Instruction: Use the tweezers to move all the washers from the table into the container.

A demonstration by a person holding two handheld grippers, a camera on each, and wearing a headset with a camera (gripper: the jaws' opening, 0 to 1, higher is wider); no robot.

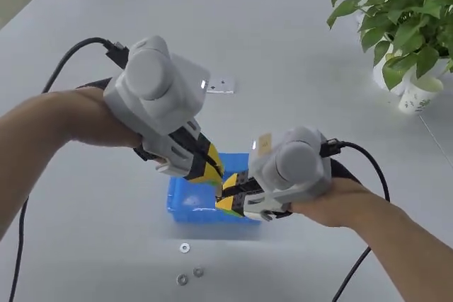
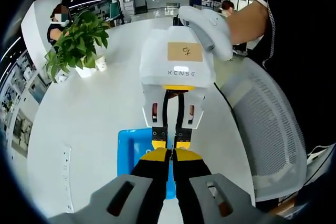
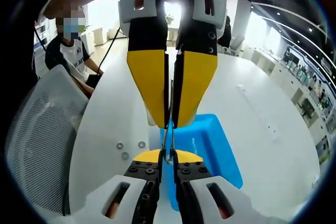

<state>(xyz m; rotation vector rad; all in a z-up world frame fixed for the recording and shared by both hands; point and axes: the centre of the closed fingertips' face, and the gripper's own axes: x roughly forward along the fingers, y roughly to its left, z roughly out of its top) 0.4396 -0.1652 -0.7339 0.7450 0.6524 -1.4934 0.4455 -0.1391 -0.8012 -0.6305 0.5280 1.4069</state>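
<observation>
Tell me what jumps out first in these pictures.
Mid-frame in the head view, the left gripper and the right gripper meet tip to tip, jaws shut on thin metal tweezers that run between them. Just below them sits a bright blue container. Three washers lie on the grey table, nearer the person.

Grey claws [image 1: 211,169], yellow-black tips [image 3: 148,77], "XENSE" [image 2: 181,72] perhaps.
</observation>
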